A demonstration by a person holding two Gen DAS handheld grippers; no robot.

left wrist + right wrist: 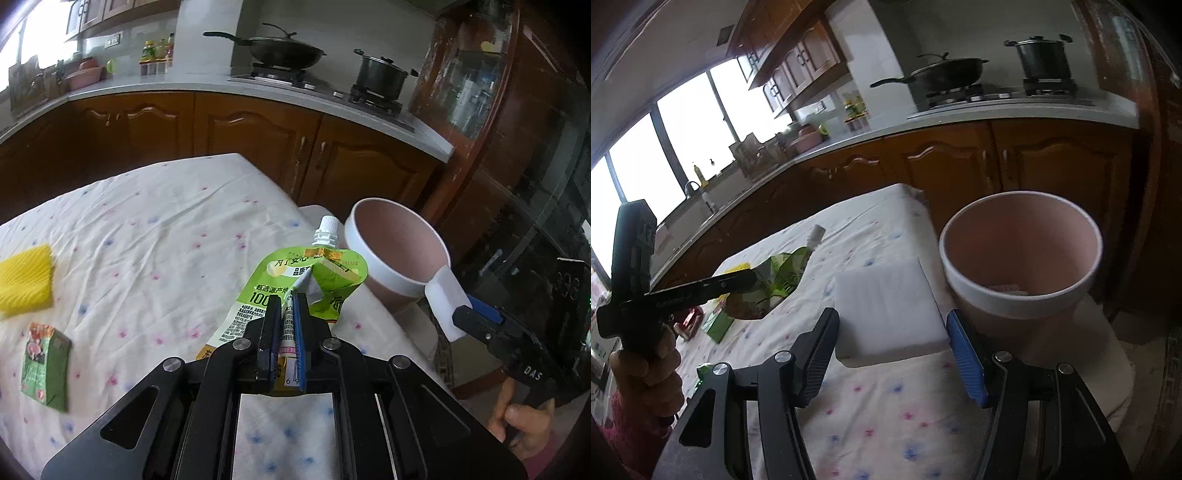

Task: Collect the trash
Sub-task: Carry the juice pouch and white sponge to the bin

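Above the cloth-covered table (155, 229), the left gripper (287, 299) is clamped tight on a crumpled green spout pouch (295, 280), its two fingers pinched together on the pouch's folded lower part while the white screw cap points up and away toward a pink bin (399, 251). That bin, with a broad white band around its rim, stands just past the table's right edge, and the pouch hangs close beside the rim without being over the opening, as far as the left wrist view shows. Off to the right, the right gripper (892, 325) grips a white sponge block (886, 314); its black finger and blue-padded finger press on the block's two sides, and in the right wrist view the block sits in front of the bin's near wall, low against the rim. On the tablecloth to the left lie a yellow ribbed sponge (26, 280) and, nearer, a small green carton (46, 365), well apart from both grippers. A hand (517, 417) in a pink sleeve wraps the handle of the right tool. Behind the table a grey counter (221, 88) carries a dark wok (284, 51) and a lidded pot (380, 75) on the stove.
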